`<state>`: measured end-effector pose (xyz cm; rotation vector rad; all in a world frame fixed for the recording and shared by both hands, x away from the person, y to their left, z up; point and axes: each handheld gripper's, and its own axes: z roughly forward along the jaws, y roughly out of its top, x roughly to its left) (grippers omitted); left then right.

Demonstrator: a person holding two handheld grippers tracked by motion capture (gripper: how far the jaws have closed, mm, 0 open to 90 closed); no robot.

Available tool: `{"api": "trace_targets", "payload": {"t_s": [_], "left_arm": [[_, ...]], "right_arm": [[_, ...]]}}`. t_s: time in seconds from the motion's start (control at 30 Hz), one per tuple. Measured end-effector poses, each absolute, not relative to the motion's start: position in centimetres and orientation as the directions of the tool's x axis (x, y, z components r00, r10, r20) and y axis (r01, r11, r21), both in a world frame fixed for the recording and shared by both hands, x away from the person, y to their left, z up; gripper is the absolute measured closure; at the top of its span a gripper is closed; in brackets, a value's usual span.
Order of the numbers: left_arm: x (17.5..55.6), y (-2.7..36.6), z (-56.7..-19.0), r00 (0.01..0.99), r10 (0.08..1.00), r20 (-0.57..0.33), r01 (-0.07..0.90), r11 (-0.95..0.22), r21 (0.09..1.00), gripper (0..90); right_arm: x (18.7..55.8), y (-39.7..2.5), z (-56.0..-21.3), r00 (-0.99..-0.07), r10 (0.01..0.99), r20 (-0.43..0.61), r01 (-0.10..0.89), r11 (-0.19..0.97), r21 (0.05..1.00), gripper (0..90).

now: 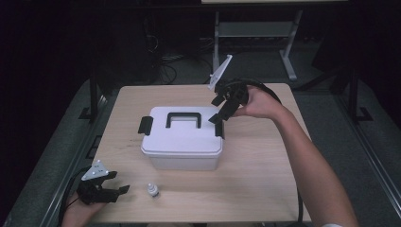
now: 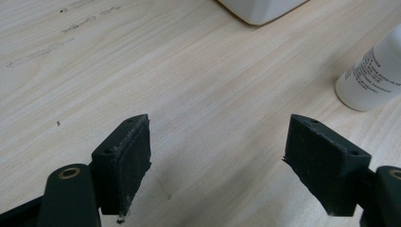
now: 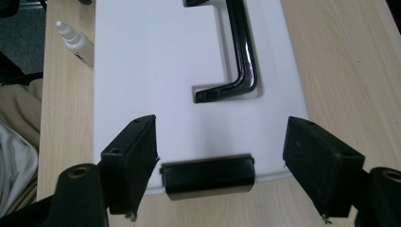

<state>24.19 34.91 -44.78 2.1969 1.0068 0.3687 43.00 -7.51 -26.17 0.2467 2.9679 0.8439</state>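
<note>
A white storage box [image 1: 182, 137] sits mid-worktop [image 1: 265, 189] as the right tongs [image 1: 221, 113] hover spread above its black latch [image 3: 208, 176] at the box's 3 o'clock edge, the right gripper view revealing the latch between the jaws. At 7 o'clock, the left tongs [image 1: 122, 191] rest spread and empty, a small white bottle [image 1: 152, 189] just beside them.
</note>
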Motion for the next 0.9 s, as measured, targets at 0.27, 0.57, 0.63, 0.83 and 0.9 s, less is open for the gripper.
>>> {"api": "trace_targets", "payload": {"t_s": [0.27, 0.57, 0.63, 0.83, 0.9], "left_arm": [[24.2, 34.9, -44.8, 0.665, 0.746, -0.026, 0.555, -0.472, 0.685, 23.2], [24.2, 35.1, -44.8, 0.663, 0.748, -0.032, 0.555, -0.463, 0.691, 23.1], [24.1, 35.2, -44.8, 0.662, 0.748, -0.035, 0.558, -0.461, 0.69, 23.1], [24.1, 35.3, -44.8, 0.66, 0.751, -0.034, 0.557, -0.459, 0.692, 23.1], [24.1, 35.3, -44.8, 0.659, 0.751, -0.035, 0.558, -0.457, 0.692, 23.1]], "right_arm": [[43.7, -5.8, -26.1, -0.99, 0.138, 0.001, 0.118, 0.844, 0.523, 26.3], [44.8, -3.0, -26.5, -0.994, 0.11, 0.016, 0.103, 0.858, 0.503, 26.2], [44.9, -2.8, -26.5, -0.994, 0.106, 0.016, 0.1, 0.861, 0.499, 26.2], [45.8, -0.8, -27.6, -0.996, 0.082, 0.037, 0.09, 0.869, 0.487, 26.2], [45.9, -0.5, -27.8, -0.996, 0.083, 0.041, 0.092, 0.87, 0.485, 26.2]]}}
